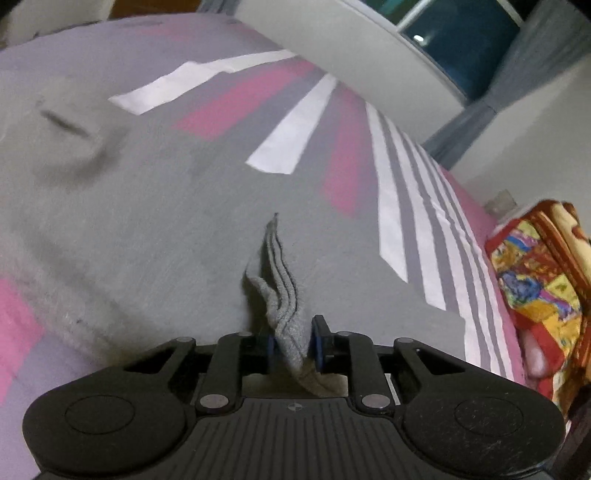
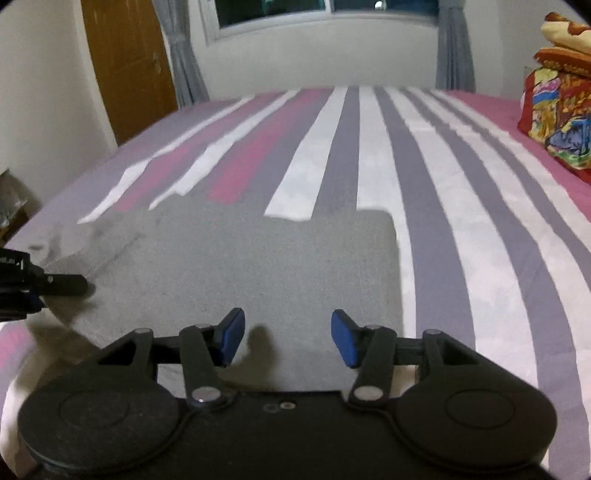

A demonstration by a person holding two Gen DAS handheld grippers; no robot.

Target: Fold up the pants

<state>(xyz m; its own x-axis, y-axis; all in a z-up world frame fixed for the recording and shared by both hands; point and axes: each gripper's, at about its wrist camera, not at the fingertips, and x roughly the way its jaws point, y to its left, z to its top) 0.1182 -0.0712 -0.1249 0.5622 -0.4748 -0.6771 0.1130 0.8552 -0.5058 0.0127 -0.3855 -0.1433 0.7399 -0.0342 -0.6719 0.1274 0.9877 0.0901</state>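
Observation:
Grey pants (image 1: 147, 221) lie spread flat on the striped bed. My left gripper (image 1: 293, 343) is shut on a bunched edge of the pants (image 1: 277, 280), and the grey cloth rises in a ridge between the blue pads. In the right wrist view the pants (image 2: 240, 258) show as a flat grey rectangle with a straight right edge. My right gripper (image 2: 288, 339) hovers open over their near part, with nothing between its blue pads. At the left edge of that view a black finger (image 2: 66, 285) of the left gripper rests by the pants' left side.
The bed sheet (image 2: 443, 184) has pink, white and grey stripes. A folded multicoloured blanket (image 2: 557, 110) sits at the bed's right side, also visible in the left wrist view (image 1: 535, 277). A wooden door (image 2: 129, 66) and a curtained window (image 2: 325, 11) stand beyond the bed.

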